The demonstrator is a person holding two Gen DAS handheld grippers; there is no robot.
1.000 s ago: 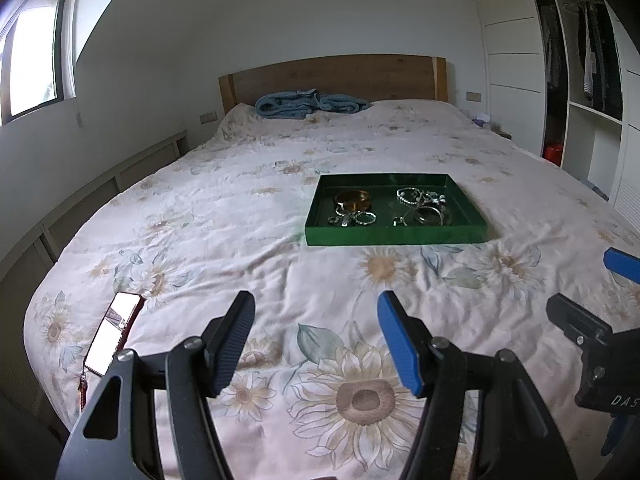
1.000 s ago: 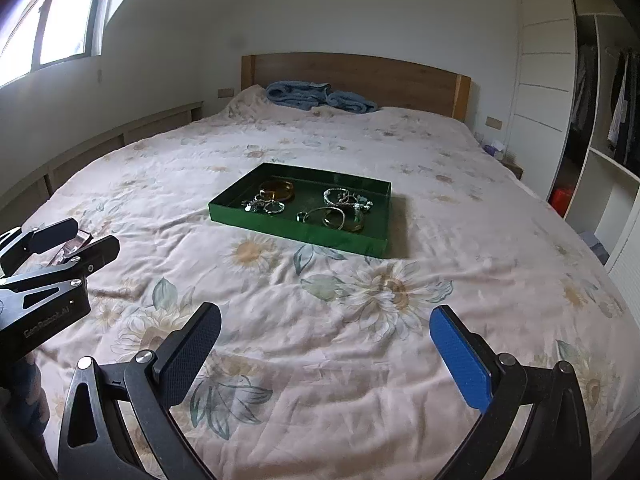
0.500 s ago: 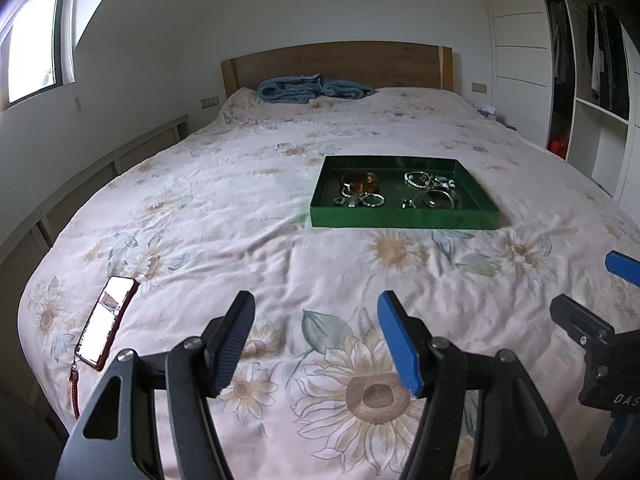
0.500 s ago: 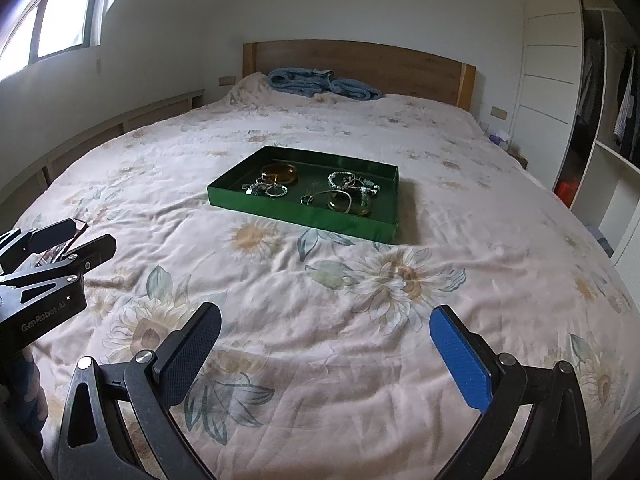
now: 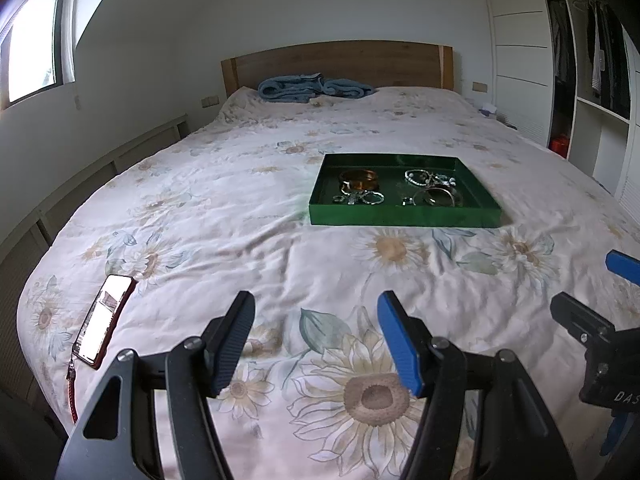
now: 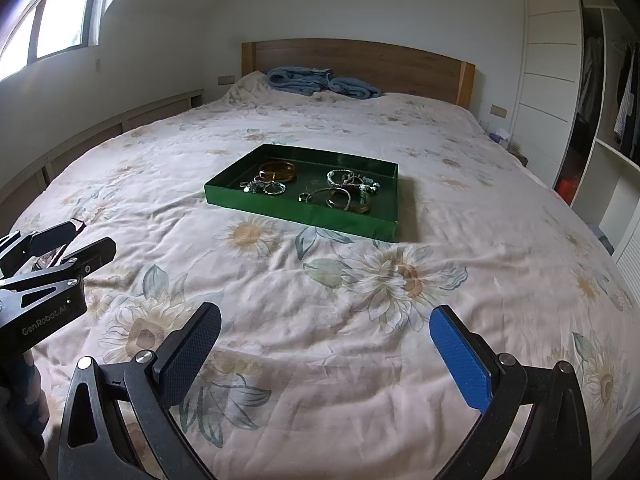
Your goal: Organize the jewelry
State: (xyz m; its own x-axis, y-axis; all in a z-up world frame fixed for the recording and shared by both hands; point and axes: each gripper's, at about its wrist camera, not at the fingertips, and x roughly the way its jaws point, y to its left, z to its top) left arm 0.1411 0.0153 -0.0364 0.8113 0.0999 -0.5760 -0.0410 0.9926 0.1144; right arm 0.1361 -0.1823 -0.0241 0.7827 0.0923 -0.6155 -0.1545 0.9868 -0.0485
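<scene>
A green tray [image 5: 404,216] lies on the floral bedspread, mid-bed; it also shows in the right wrist view [image 6: 304,212]. Inside it lie an amber bangle [image 5: 359,176] [image 6: 279,169], silver bracelets [image 5: 428,178] [image 6: 348,178] and several rings and hoops [image 5: 362,198] [image 6: 264,188]. My left gripper [image 5: 316,340] is open and empty, low over the bed's near end, well short of the tray. My right gripper [image 6: 324,344] is open wide and empty, also short of the tray. Each gripper shows at the edge of the other's view.
A phone in a red case [image 5: 105,320] lies at the bed's near left edge. A folded blue towel [image 5: 312,87] sits by the wooden headboard [image 5: 340,62]. White wardrobe shelves [image 5: 592,92] stand to the right. A window [image 6: 52,24] is at left.
Both views have tilted and shifted slightly, so the tray sits a little differently in the frames. Both grippers stay open and empty.
</scene>
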